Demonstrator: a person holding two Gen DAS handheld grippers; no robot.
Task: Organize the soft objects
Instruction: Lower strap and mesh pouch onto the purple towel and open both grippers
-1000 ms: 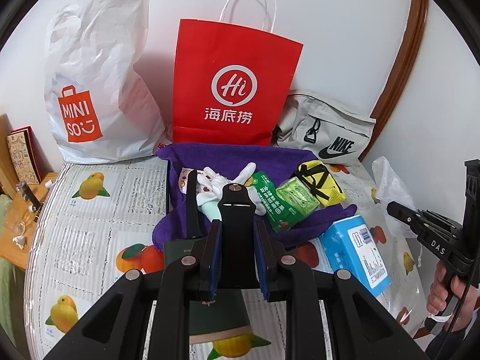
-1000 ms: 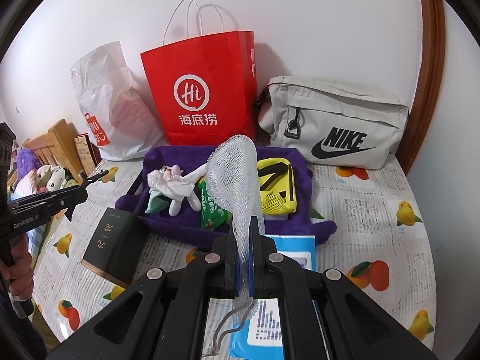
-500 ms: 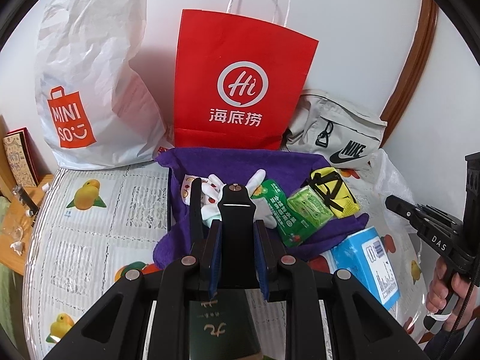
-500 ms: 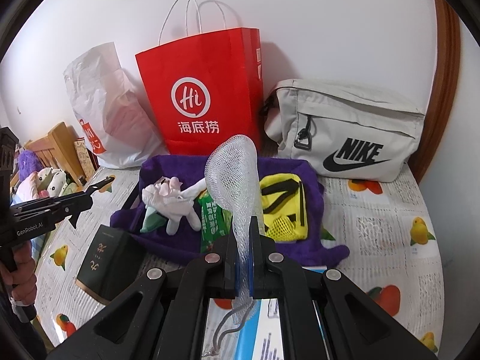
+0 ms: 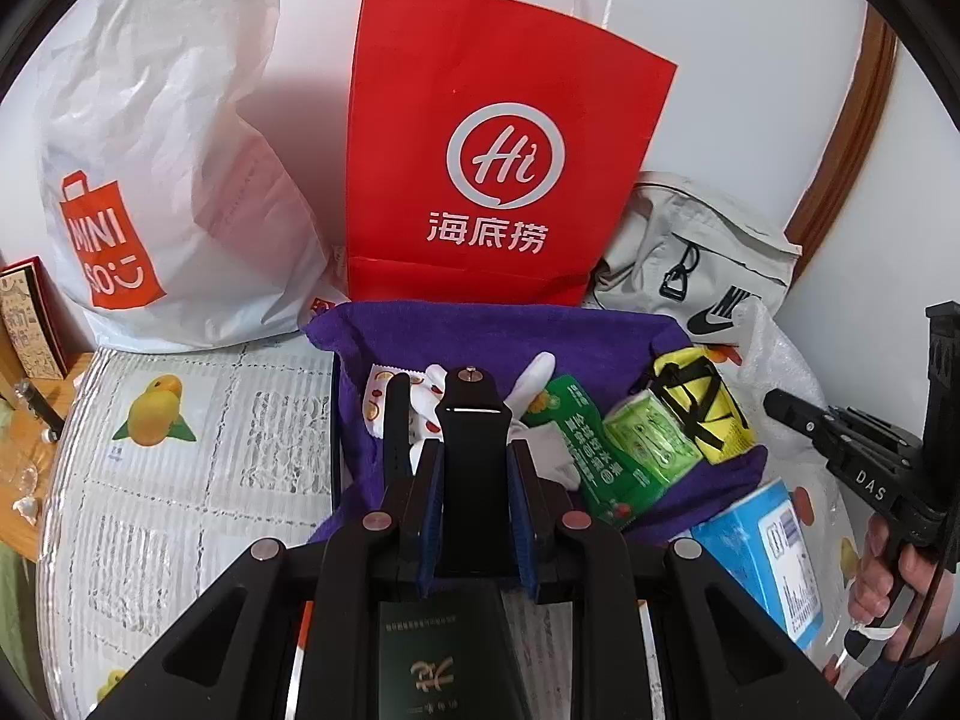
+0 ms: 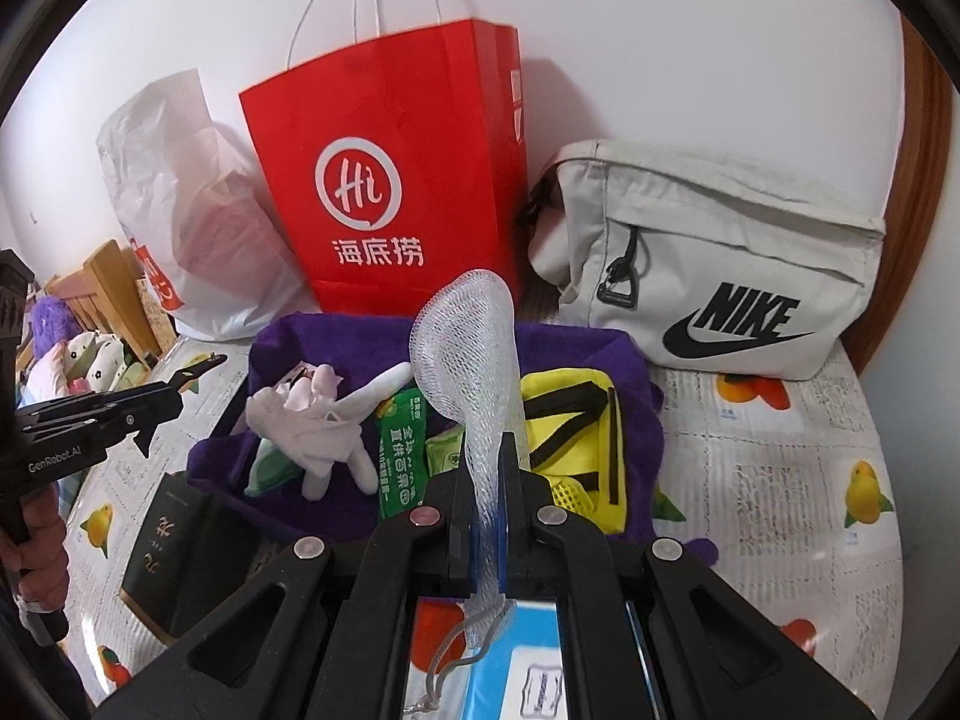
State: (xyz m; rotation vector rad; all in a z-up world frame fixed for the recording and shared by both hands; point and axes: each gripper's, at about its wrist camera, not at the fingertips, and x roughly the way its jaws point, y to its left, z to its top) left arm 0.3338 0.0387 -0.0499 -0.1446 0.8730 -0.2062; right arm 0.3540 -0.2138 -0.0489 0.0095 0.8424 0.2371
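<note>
left gripper: jaws closed on a black strap-like object, held above the purple cloth. right gripper: jaws closed on a white mesh net that stands upright above the cloth. on the purple cloth, near the far edge of the surface, lie a white plush toy, a green packet and a yellow mesh pouch. behind the cloth stand a red paper bag, a white plastic bag and a grey nike bag. a blue tissue pack lies at the cloth's near right corner.
</note>
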